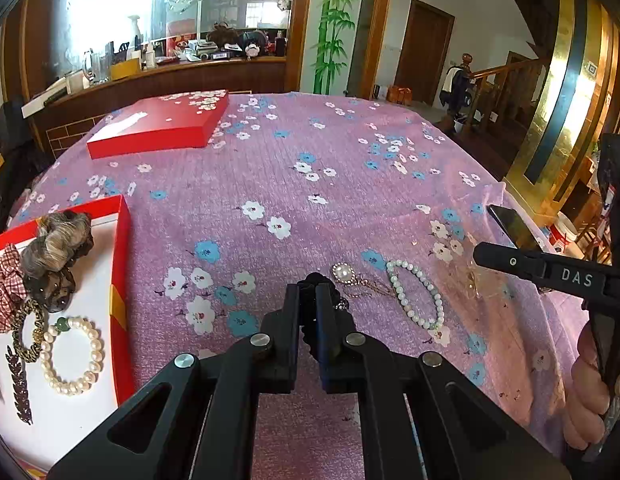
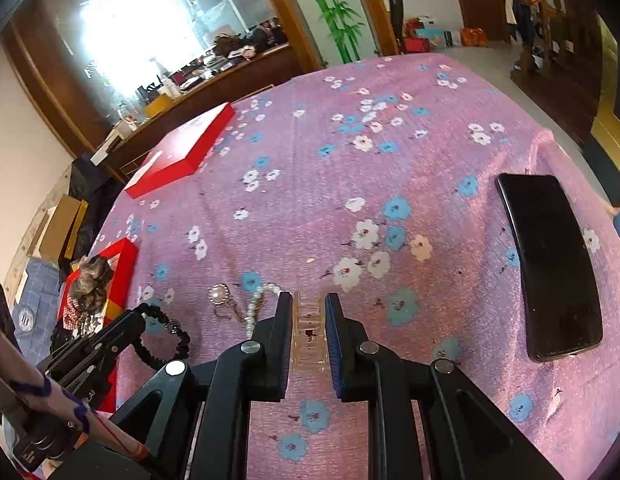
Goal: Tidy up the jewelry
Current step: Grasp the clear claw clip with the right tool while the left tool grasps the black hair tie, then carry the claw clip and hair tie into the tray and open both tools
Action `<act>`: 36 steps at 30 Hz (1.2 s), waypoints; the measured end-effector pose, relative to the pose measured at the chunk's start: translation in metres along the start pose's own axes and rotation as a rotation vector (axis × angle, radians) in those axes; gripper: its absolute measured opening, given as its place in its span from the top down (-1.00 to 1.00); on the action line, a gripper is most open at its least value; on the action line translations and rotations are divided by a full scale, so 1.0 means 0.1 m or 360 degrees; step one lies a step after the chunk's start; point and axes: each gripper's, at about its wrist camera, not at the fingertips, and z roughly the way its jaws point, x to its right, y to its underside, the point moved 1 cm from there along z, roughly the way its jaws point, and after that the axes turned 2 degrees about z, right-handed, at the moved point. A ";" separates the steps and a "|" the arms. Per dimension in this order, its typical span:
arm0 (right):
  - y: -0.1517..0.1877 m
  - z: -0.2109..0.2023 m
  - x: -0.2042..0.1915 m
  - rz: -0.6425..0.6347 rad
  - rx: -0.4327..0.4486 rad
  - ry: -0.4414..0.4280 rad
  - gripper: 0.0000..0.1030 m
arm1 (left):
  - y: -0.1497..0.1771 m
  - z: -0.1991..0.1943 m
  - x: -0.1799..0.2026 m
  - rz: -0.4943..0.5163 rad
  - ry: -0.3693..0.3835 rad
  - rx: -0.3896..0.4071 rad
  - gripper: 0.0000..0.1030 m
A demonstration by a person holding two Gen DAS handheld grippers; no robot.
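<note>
Black beaded band (image 2: 162, 336) sits pinched in the left hand-held gripper (image 1: 308, 308); the right hand-held gripper (image 2: 308, 320) is clamped on a clear hair clip (image 2: 308, 334). Already in the red box (image 1: 120, 264): scrunchies (image 1: 56, 248) and a pearl bracelet (image 1: 72, 354). Left on the bench (image 1: 310, 184), I judge: a pearl brooch (image 1: 343, 273) and second bracelet (image 1: 415, 294). Roughly halfway.

Two pearl bracelets (image 1: 73, 356) (image 1: 415, 294), one phone (image 2: 549, 264), one red lid (image 1: 162, 122), one pearl brooch (image 1: 343, 273)
</note>
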 end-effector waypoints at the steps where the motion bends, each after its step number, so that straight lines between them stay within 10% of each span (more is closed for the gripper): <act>1: 0.01 -0.01 -0.02 -0.0011 0.0008 -0.0002 0.68 | 0.00 0.00 0.00 -0.0001 -0.0001 0.0000 0.87; 17: 0.19 -0.14 -0.52 -0.0252 0.0039 -0.0247 0.67 | -0.03 -0.52 -0.23 -0.0119 0.0020 0.0119 0.86; 36: 0.77 -0.09 -2.10 -0.0530 -0.0291 -0.0664 0.66 | 0.73 -1.58 -1.77 -0.0441 -0.0362 0.0154 0.86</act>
